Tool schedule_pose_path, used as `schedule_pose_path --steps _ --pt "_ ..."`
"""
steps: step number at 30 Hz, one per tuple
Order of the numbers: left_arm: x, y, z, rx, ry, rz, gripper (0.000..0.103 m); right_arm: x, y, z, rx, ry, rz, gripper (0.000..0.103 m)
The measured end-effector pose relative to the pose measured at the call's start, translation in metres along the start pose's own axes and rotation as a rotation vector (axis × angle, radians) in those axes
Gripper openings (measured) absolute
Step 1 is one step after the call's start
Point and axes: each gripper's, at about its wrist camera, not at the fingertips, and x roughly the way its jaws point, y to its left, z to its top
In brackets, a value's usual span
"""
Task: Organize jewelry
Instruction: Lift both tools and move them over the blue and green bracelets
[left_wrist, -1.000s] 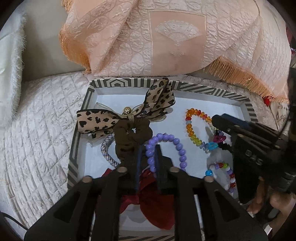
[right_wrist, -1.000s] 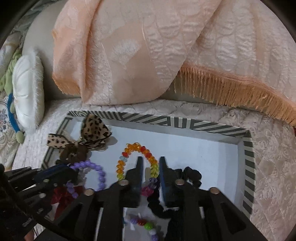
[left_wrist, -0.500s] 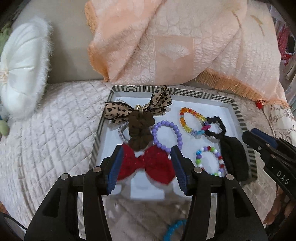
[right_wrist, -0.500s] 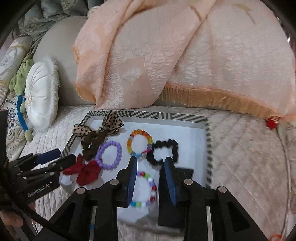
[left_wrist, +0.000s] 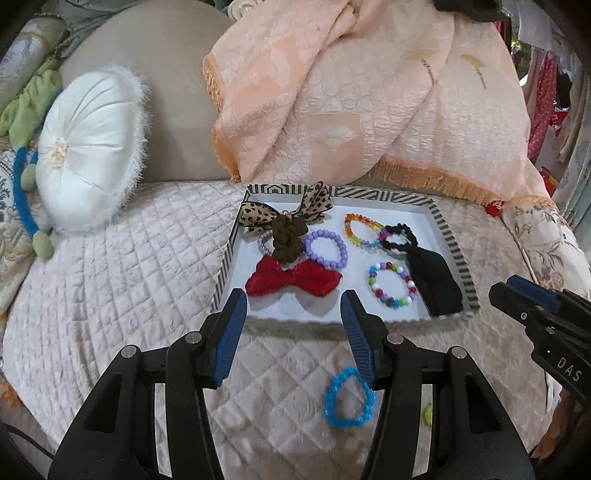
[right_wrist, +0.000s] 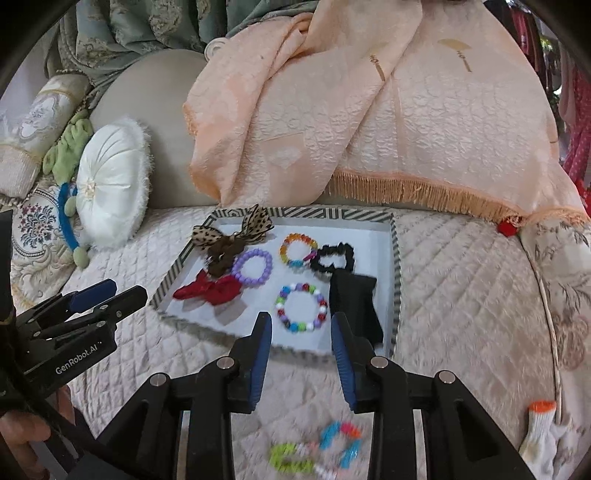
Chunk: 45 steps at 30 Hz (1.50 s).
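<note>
Left wrist view: our left gripper (left_wrist: 293, 319) tilts down over the quilted seat (left_wrist: 110, 295), jaws spread wide and empty, having just been opening. The striped tray (left_wrist: 452, 236) of jewelry sits at twelve o'clock, its near edge just beyond the fingertips; a blue bracelet (left_wrist: 349, 397) lies outside it at five o'clock.

Right wrist view: our right gripper (right_wrist: 301, 338) angles down, jaws partly apart, having just been opening, nothing between them. Open quilt spreads toward three o'clock.
</note>
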Motion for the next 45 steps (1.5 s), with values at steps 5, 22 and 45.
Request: schedule_pose_path --steps 5,22,45 --pt "-0.023 -0.004 -0.014 0.017 -0.026 0.009 0.053 -0.022 0.008 -0.019 -0.019 -0.004 -0.004 0.033" --pt "-0.041 -0.013 -0.031 0.039 -0.038 0.002 0.053 -0.041 0.015 -0.04 -0.04 0.005 -0.005 0.04" --pt "0.052 0.007 -0.06 -0.056 0.333 -0.213 0.063 0.041 -0.04 -0.094 -0.055 0.297 -0.04 0.042"
